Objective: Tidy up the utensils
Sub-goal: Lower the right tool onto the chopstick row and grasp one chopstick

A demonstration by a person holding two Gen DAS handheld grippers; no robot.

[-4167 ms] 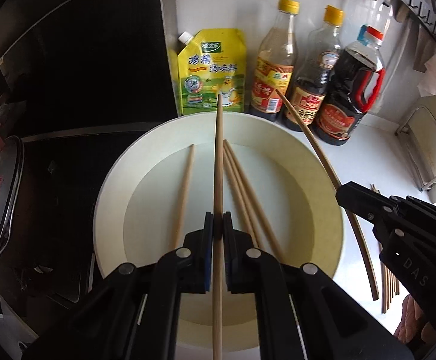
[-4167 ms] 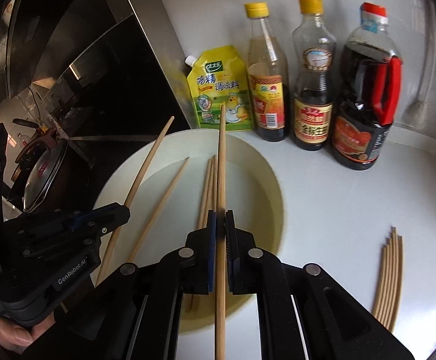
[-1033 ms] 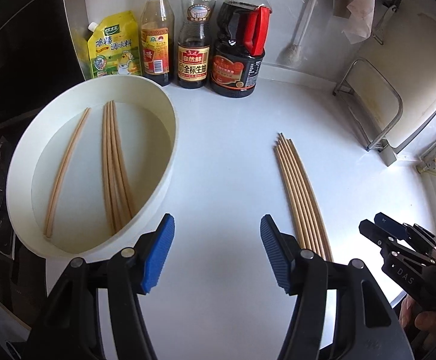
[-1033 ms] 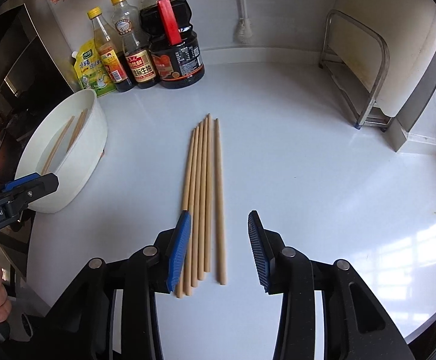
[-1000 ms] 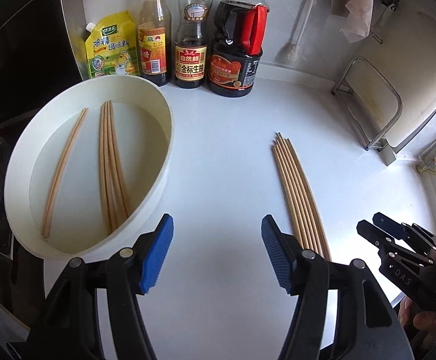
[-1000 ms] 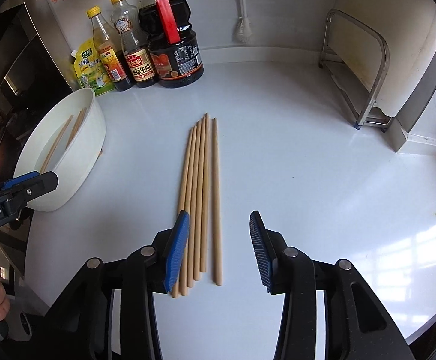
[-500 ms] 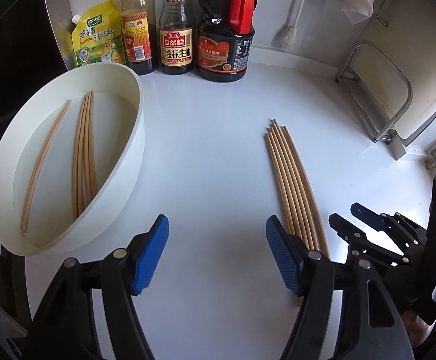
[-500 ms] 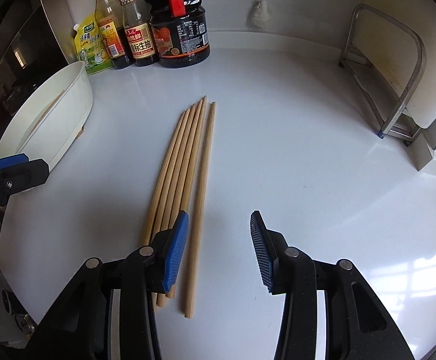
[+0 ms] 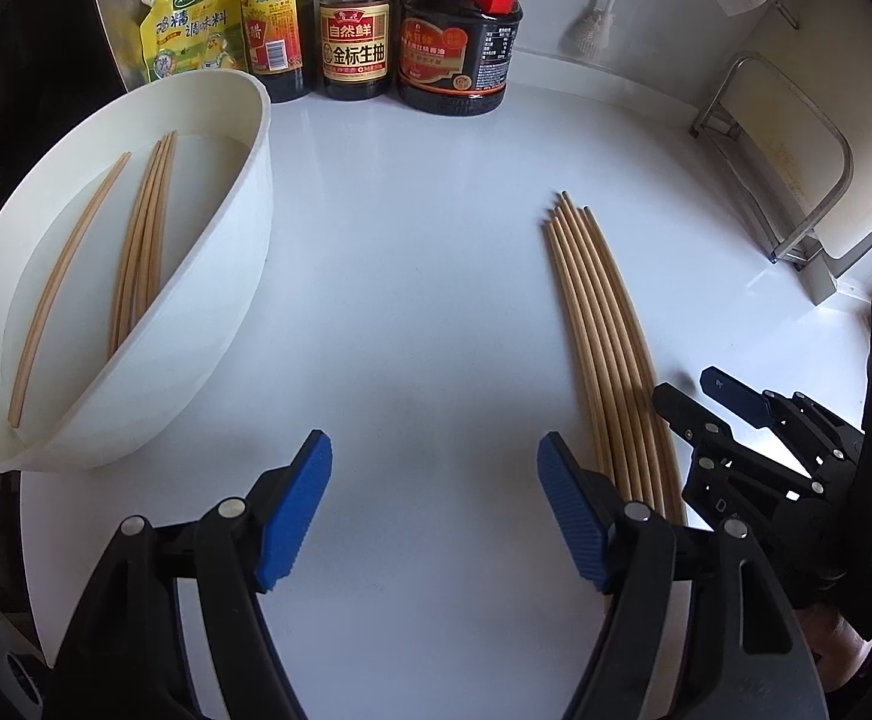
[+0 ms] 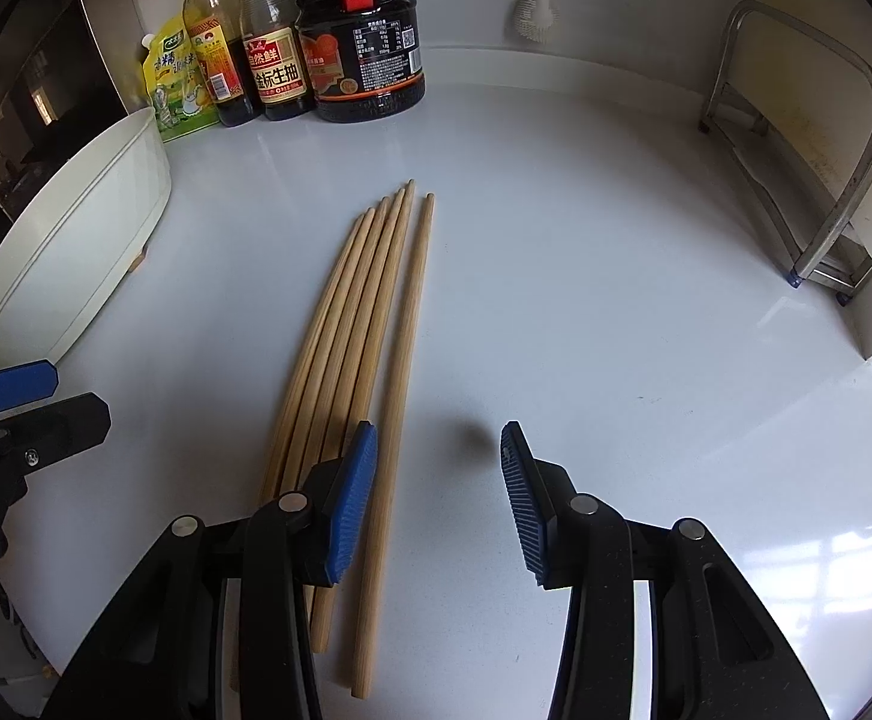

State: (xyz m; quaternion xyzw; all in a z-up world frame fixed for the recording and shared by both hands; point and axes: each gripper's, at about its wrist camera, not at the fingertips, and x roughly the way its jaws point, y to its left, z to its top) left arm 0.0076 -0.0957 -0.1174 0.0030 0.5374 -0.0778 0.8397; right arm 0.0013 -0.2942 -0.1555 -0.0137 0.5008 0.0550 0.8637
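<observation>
- My left gripper [image 9: 433, 501] hangs over bare white counter [image 9: 412, 276]; its jaws have just been opening and stand spread, with nothing between the ribbed blue pads [image 9: 292, 510].
- The row of chopsticks [image 9: 607, 348] lies just beside my left gripper's right-hand finger, outside the gap; their near ends pass behind that finger.
- My right gripper [image 10: 439, 504] is also spread and grips nothing. The outermost chopstick [image 10: 400, 396] runs just inside its left pad [image 10: 349, 504], while the rest of the bundle [image 10: 334, 336] passes under and outside that finger; whether the pad touches the wood I cannot tell.
- The chopsticks are slim, round, pale wooden rods, lying side by side and pointing toward the back wall.
- More chopsticks [image 9: 142, 240] rest in a smooth white round basin [image 9: 238, 228] at the left, one [image 9: 64, 282] lying apart from the others.
- A yellow seasoning pouch [image 9: 187, 24] and three glossy sauce bottles [image 9: 355, 30] stand along the wall; a wire rack [image 10: 820, 138] stands at the right.
</observation>
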